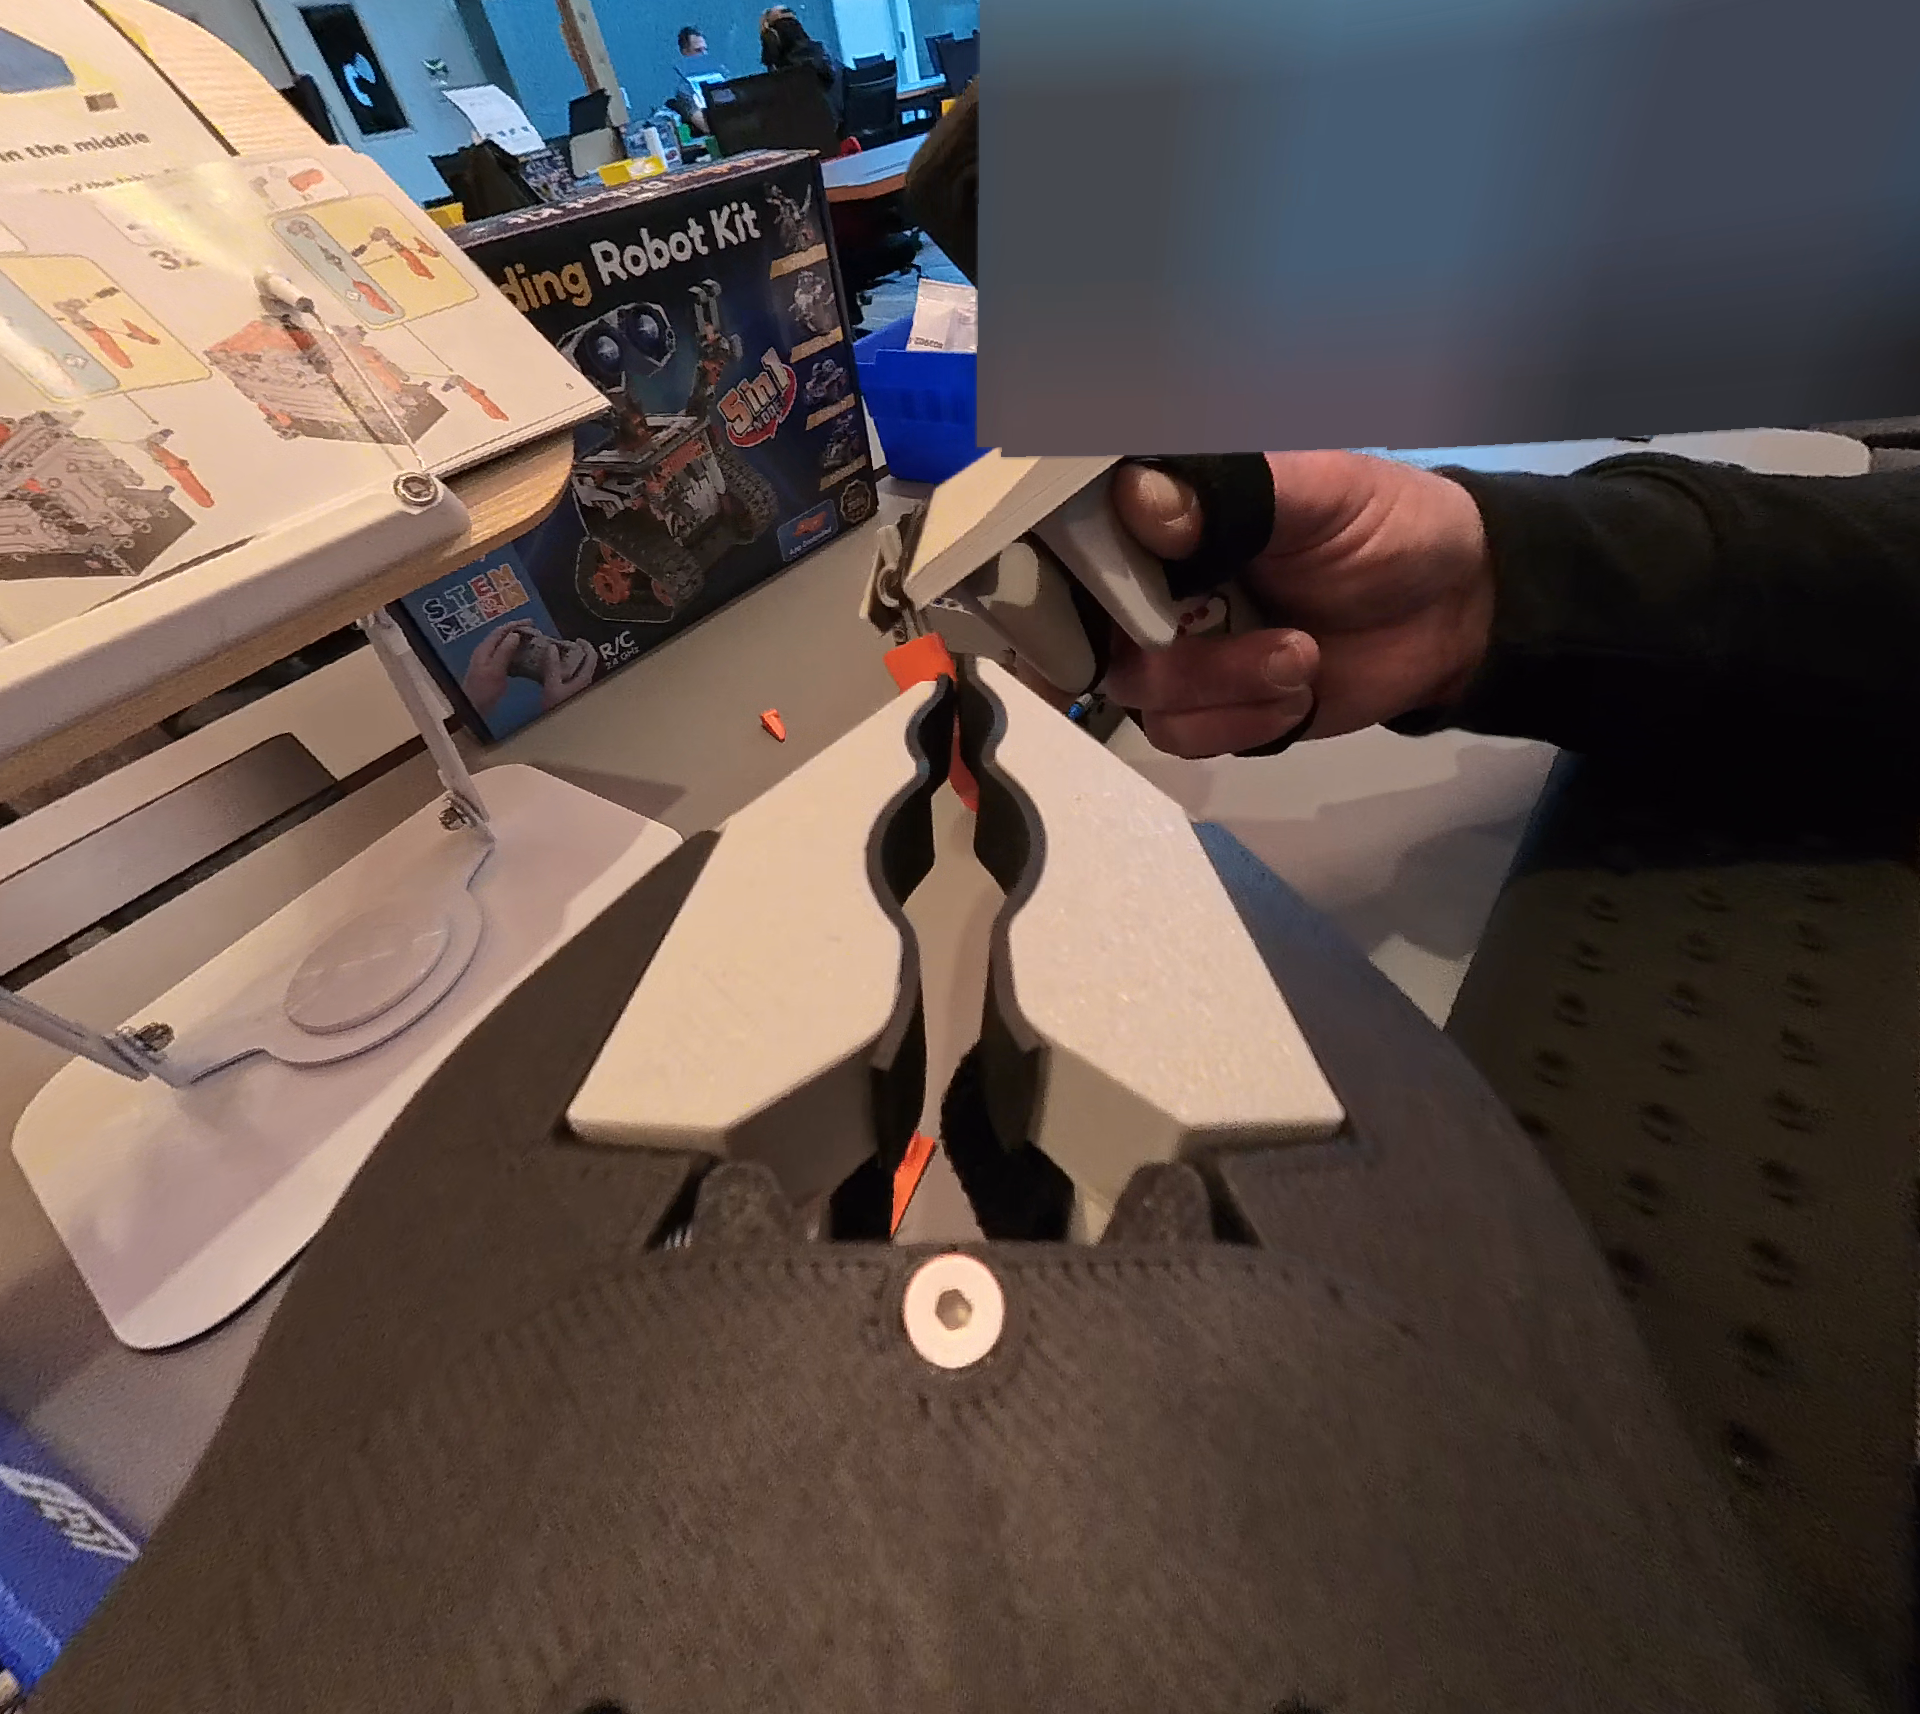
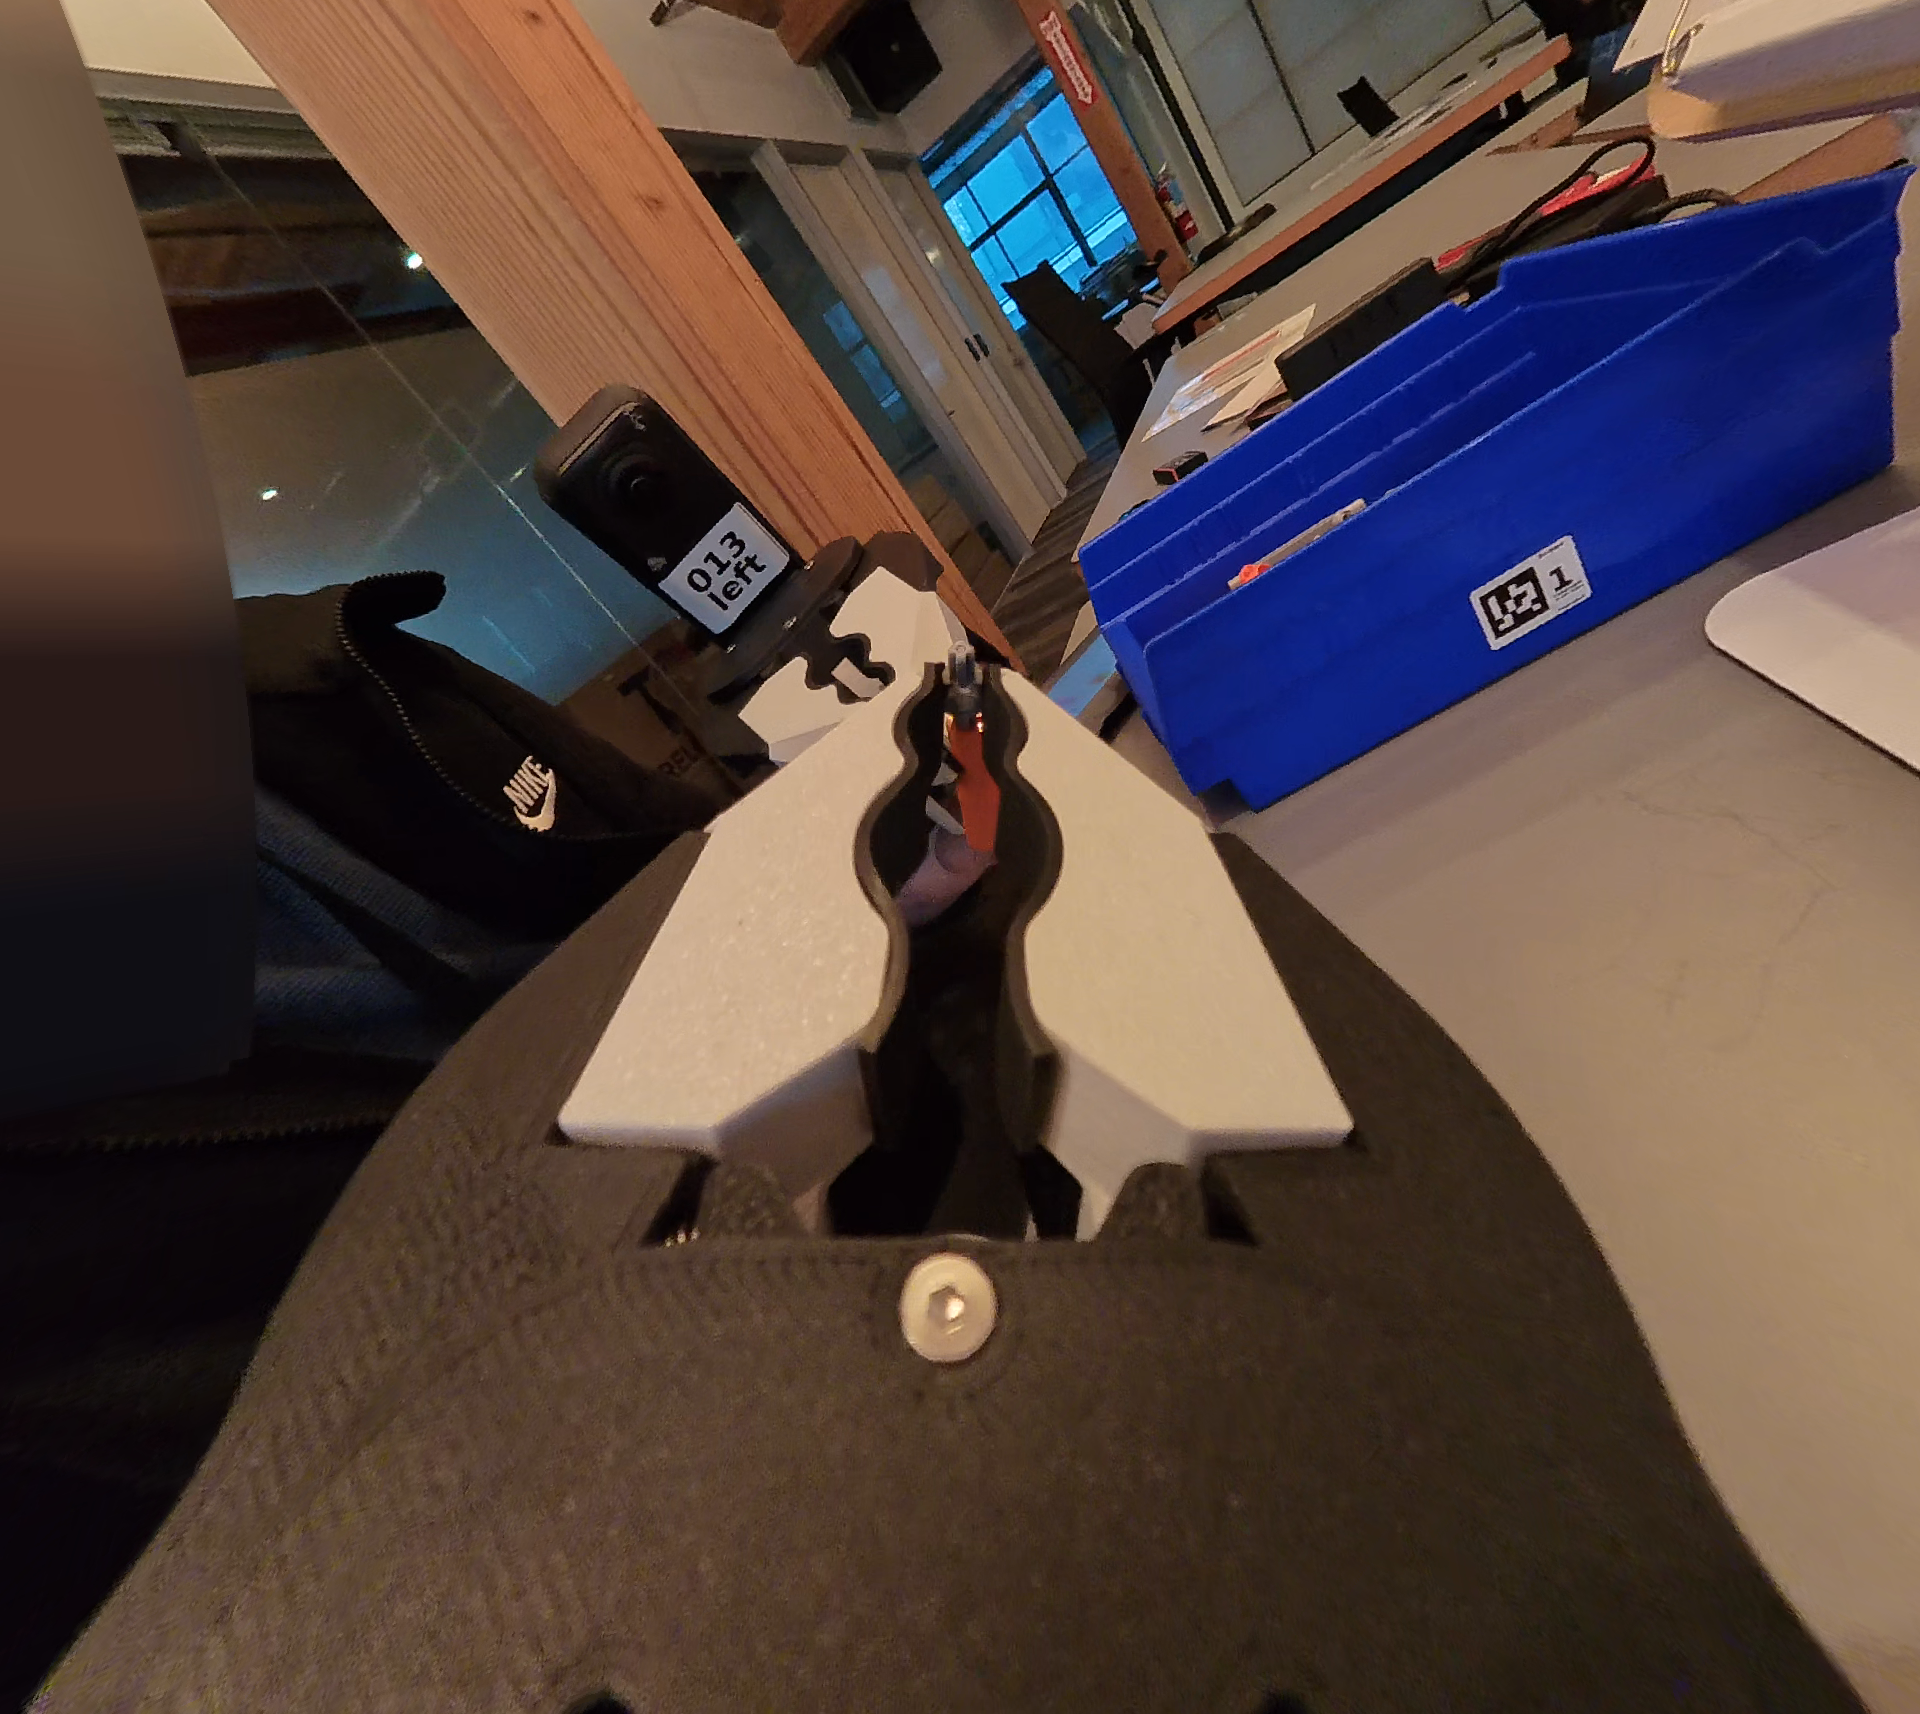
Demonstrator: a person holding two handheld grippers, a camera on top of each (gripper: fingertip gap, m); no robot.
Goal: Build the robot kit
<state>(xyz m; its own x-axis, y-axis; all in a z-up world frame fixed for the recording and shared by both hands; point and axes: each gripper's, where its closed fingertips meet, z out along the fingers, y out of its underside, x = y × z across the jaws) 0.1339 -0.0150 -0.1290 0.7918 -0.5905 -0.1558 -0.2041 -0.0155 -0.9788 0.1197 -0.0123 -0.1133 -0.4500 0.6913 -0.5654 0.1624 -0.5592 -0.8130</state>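
Above the near edge of the grey table, the two grippers meet tip to tip. The left gripper has its fingers pressed nearly together, pinching a thin orange part that runs down between them. The right gripper, held in a bare hand, is likewise closed on a small grey and orange piece at its tips. An orange tab shows right where the two sets of tips come together. Judging from this, a small fitting is being joined, and doing it well would mean keeping both grips firm, lining the pieces along one axis, and pressing straight rather than twisting, since such thin plastic could slip or bend. A stray orange bit lies on the table just beyond the tips, in front of a dark kit box standing farther back. An instruction booklet rests on a white stand toward the left edge. A blue bin sits at the far side, holding a few small parts.
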